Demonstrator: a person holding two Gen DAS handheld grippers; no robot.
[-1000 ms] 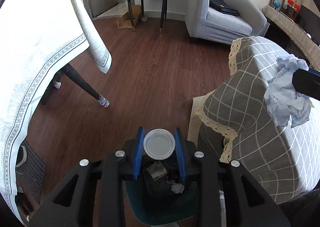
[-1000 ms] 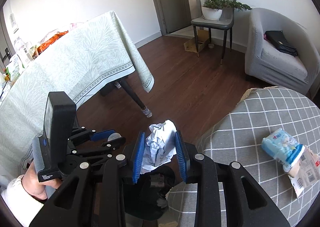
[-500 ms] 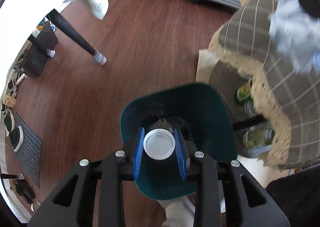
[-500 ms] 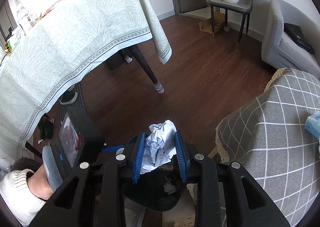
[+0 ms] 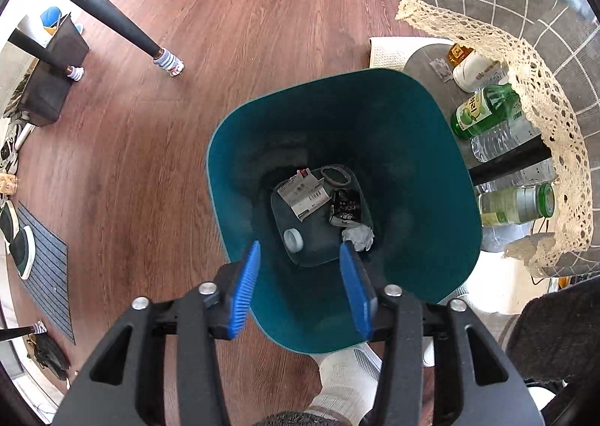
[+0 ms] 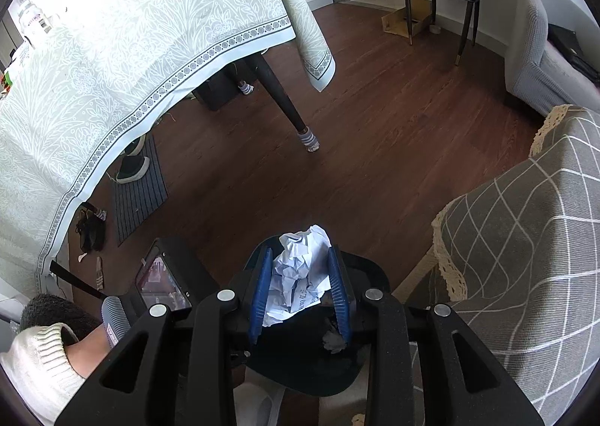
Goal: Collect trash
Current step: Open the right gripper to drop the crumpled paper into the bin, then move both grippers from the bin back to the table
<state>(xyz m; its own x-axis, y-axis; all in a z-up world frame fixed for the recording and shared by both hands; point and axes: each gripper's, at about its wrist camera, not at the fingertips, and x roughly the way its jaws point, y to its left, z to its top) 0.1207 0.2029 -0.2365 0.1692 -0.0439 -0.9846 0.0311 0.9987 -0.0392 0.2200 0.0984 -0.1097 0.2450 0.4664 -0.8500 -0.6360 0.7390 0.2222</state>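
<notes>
In the left wrist view a teal trash bin stands on the wood floor right below me. My left gripper is open and empty over the bin's mouth. A white round lid lies at the bin's bottom beside paper scraps and a grey wad. In the right wrist view my right gripper is shut on a crumpled white paper ball, held above the dark bin. The left gripper's body shows at lower left.
Several bottles stand on a low shelf under a grey checked cloth with lace trim, right of the bin. A table with a pale green cloth and dark legs stands at the left. A doormat with shoes lies under it.
My left gripper has opened and the white lid has dropped into the bin. The left gripper has tilted further down over the bin. My right gripper, still holding the paper ball, has shifted slightly.
</notes>
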